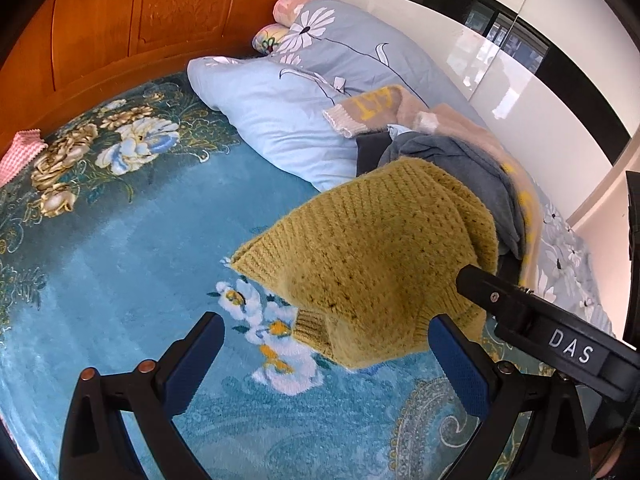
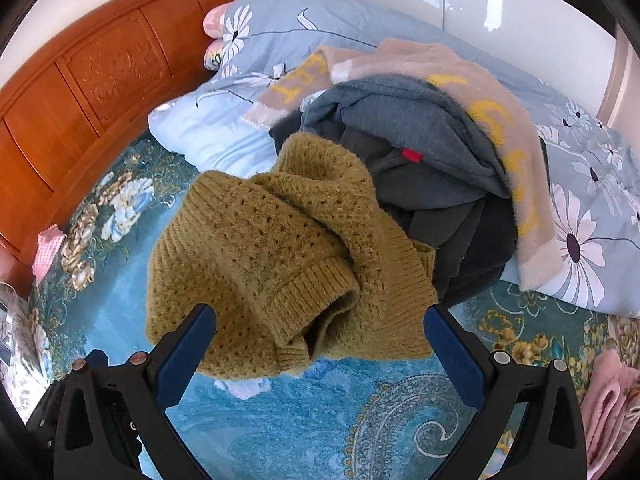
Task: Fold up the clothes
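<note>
Both grippers, left (image 1: 326, 354) and right (image 2: 320, 344), gape empty; sweater (image 2: 280, 264) lies bunched just ahead, unfolded, so next move: pinch its hem and spread it flat

Left wrist view: close above the blue floral bedspread (image 1: 120, 240), looking down and forward between its own spread fingers toward the wooden headboard (image 1: 120, 20) far left.
Right wrist view: close, lower, facing the clothes pile (image 2: 432, 152) and the headboard (image 2: 80, 80).
Shared ground: mustard knit sweater (image 1: 372, 248) (image 2: 272, 260), pale blue pillow (image 1: 272, 120) (image 2: 208, 132), flowered duvet (image 1: 360, 48) (image 2: 580, 200).
</note>
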### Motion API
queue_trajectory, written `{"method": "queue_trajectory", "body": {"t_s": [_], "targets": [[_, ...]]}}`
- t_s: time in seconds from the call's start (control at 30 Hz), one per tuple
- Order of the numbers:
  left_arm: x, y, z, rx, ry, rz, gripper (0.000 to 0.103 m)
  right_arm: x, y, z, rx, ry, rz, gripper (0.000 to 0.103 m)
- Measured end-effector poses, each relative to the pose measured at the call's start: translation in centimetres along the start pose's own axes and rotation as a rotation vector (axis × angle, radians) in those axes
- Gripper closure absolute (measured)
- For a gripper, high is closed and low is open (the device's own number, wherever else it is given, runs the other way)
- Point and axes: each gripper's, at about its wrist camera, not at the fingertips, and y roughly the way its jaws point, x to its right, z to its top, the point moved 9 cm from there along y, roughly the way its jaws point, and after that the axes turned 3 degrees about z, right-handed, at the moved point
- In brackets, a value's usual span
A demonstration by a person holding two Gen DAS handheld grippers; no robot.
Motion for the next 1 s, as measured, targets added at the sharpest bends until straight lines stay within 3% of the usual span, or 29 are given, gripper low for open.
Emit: {"method": "queue_trajectory", "body": {"t_s": [0.47, 0.6, 0.77, 1.0], "targets": [[-1.3, 2.8, 0.2, -0.052, -0.011, -0.009, 0.000, -2.2, 3.4, 0.6, -0.080, -0.079, -0.061, 0.002], [-2.7, 3.0, -0.3, -0.053, -0.026, 0.008, 0.000, -1.7, 4.6, 0.4, -0.103, -0.117, -0.096, 0.012], [-5.0, 2.8, -1.9, -0.063, -0.071, 0.011, 0.000, -2.0, 5.9, 0.5, -0.124, -0.177, -0.124, 0.014], [-7.2, 2.4, -3.8, -0.083, -0.142, 0.015, 0.000, -2.6, 6.9, 0.5, -0.143, -0.211, -0.148, 0.034]]}}
